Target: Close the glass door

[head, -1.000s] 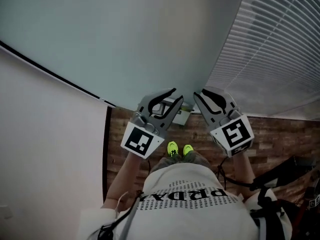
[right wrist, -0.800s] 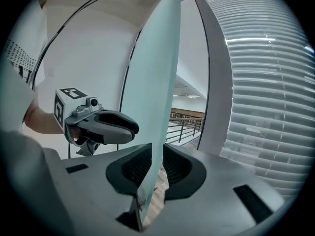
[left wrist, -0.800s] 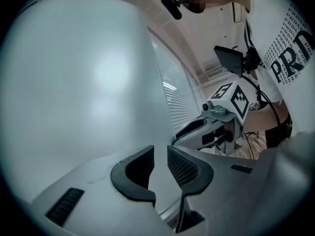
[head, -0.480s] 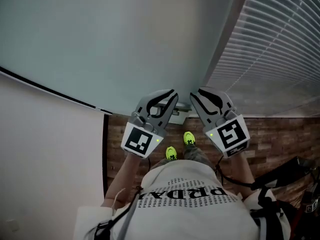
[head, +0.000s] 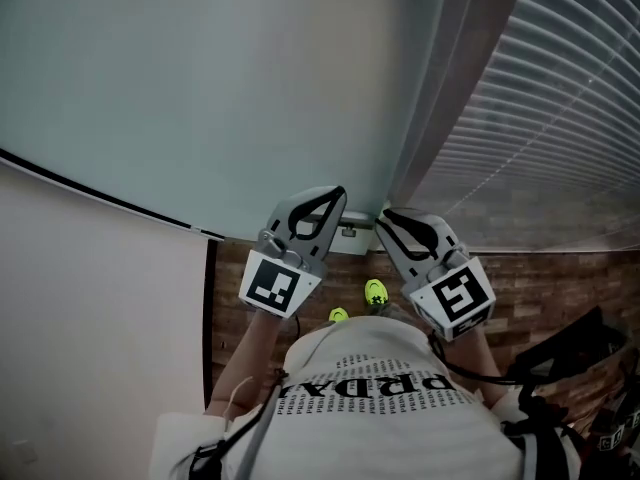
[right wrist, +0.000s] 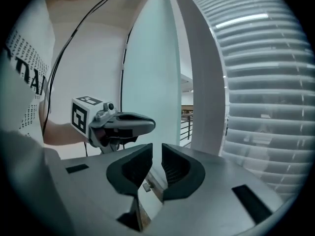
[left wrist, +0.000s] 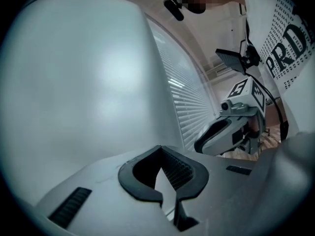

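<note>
The frosted glass door [head: 200, 78] fills the upper left of the head view. Its free edge stands near a pale upright post [head: 440, 88]. In the right gripper view a narrow slit [right wrist: 184, 112] between the door [right wrist: 147, 68] and the post [right wrist: 206, 82] shows a room beyond. My left gripper [head: 338, 196] points at the glass low down. Its jaws are closing, the tips meet, and nothing sits between them [left wrist: 160, 149]. My right gripper [head: 383, 216] hovers beside it near the door's edge. Its pads stand a narrow gap apart around nothing [right wrist: 156, 149].
Slatted blinds [head: 560, 118] cover the right side beyond the post. A white wall [head: 90, 308] lies at the left. A metal fitting [head: 352, 230] sits at the door's foot above the wood floor [head: 560, 288]. The person's yellow shoes [head: 375, 290] stand below, and dark gear [head: 580, 338] at the lower right.
The left gripper's jaws have gone from wide apart to tips together. Both grippers have drifted slightly left and closer to the glass, and the feet have stepped.
</note>
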Demonstrator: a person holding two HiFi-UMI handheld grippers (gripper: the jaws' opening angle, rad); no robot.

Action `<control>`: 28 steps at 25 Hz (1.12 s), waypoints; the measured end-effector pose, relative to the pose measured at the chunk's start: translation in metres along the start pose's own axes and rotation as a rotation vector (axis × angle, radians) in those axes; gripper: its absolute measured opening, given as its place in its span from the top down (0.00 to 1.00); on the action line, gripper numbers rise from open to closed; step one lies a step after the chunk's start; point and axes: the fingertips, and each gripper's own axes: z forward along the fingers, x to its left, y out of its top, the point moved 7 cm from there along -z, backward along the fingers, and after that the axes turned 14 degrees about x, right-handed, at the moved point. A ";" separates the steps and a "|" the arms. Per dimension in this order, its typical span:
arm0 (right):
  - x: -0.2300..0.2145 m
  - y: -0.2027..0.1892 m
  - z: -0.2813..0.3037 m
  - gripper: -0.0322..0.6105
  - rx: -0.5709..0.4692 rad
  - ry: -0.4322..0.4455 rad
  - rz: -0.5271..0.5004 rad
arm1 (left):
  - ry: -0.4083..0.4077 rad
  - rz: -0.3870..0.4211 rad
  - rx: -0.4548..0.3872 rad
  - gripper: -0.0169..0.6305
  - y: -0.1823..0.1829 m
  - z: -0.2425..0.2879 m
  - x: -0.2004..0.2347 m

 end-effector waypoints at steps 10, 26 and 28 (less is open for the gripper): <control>0.017 0.025 0.010 0.95 -0.035 0.003 -0.154 | 0.029 0.036 -0.026 0.97 0.005 0.017 0.019; 0.023 0.022 0.007 0.95 -0.053 0.044 -0.146 | 0.049 -0.009 -0.023 0.97 -0.003 0.007 -0.001; 0.026 0.020 0.008 0.95 -0.048 0.051 -0.134 | 0.050 -0.024 -0.016 0.97 -0.006 0.004 -0.001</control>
